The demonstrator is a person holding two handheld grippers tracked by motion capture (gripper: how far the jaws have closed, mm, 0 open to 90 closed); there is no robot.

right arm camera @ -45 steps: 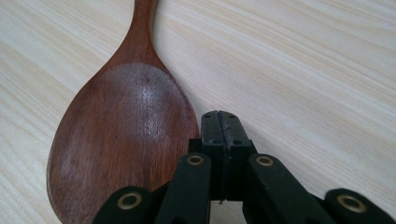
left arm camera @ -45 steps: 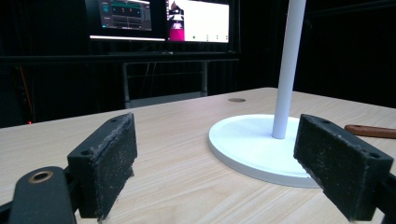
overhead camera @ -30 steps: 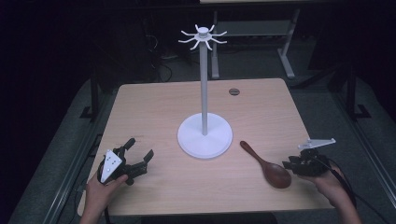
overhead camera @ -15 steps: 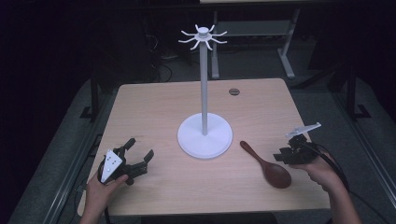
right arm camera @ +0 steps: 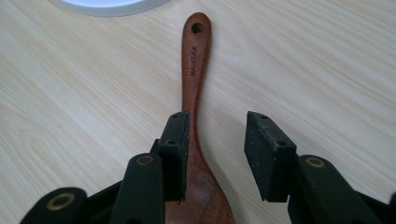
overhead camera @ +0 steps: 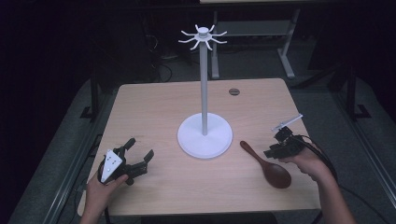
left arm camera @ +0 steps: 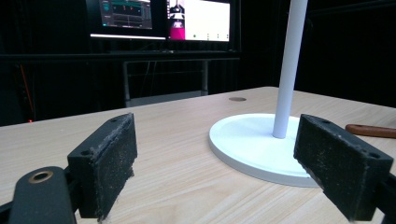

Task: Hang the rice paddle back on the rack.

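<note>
Dark wooden spoon [overhead camera: 266,164] flat beside stand [overhead camera: 204,135]

Lab / recording setup, not a home. Dark room, black surroundings, only the wood tabletop [overhead camera: 154,112] lit. Two monitors [left arm camera: 161,18] behind it in the left gripper view, showing what look like software panels and a video feed. Cables [overhead camera: 161,70] trail over grey carpet [overhead camera: 60,154] beyond the far edge. Metal frame legs of another bench [overhead camera: 287,46] behind. Tabletop has a cable grommet [overhead camera: 234,92], office-desk style. On it, a white stand [overhead camera: 204,133] and a spoon [overhead camera: 266,163], laid out like test props.
</note>
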